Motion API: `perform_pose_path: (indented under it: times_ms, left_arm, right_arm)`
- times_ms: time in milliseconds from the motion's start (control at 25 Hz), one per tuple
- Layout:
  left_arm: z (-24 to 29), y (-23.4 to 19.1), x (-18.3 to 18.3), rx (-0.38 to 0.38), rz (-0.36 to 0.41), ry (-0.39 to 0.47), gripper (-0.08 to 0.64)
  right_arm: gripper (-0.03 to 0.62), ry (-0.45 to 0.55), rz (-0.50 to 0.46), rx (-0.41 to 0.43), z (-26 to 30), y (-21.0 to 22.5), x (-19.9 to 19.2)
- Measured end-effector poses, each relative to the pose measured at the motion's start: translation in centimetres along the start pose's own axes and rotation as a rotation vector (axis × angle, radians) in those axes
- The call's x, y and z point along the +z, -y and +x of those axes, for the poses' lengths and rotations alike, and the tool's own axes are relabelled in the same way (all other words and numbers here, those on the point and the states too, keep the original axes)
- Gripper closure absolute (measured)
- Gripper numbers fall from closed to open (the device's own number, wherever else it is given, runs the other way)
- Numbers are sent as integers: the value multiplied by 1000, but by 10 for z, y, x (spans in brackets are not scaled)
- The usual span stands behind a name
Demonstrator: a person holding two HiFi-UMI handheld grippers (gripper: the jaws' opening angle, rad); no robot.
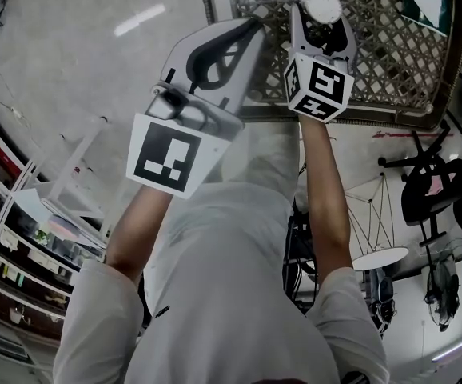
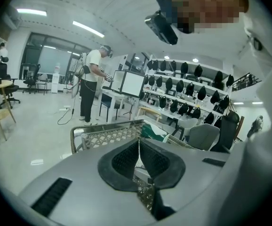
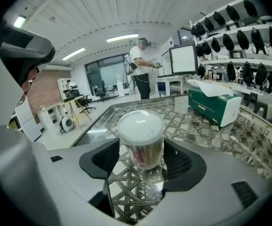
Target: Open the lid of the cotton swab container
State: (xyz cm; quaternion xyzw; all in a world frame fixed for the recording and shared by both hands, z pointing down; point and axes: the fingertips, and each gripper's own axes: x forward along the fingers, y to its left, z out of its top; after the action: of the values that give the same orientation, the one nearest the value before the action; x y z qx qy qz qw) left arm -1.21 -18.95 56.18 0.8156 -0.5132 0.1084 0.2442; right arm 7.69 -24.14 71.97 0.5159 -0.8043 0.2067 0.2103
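Note:
The cotton swab container (image 3: 141, 147) is a clear round tub with a white lid (image 3: 140, 123), standing upright on the glass-topped lattice table (image 3: 211, 135). My right gripper (image 3: 140, 161) is open, its jaws on either side of the tub, with the pads close to its wall. In the head view the white lid (image 1: 321, 6) shows between the right gripper's (image 1: 321, 21) jaws. My left gripper (image 2: 139, 147) is shut with nothing in it. It hangs over the table's (image 1: 391, 54) near edge, to the left of the tub (image 1: 255, 26).
A green tissue box (image 3: 213, 105) sits on the table to the right of the tub. The table's woven rim (image 2: 108, 128) runs just ahead of the left gripper. A person (image 2: 91, 84) stands at desks farther off, in front of shelves of dark headsets (image 2: 192, 95).

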Motion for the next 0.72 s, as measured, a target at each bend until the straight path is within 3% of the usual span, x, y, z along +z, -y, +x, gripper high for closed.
perform_pose_path:
  times_ms: [400, 720]
  left_arm:
    - [3, -2, -2, -3, -4, -9, 551]
    - [1, 1, -2, -6, -1, -14, 551]
  right_arm:
    - [345, -8, 15, -94, 6, 8, -3]
    - [357, -4, 13, -56, 4, 7, -1]
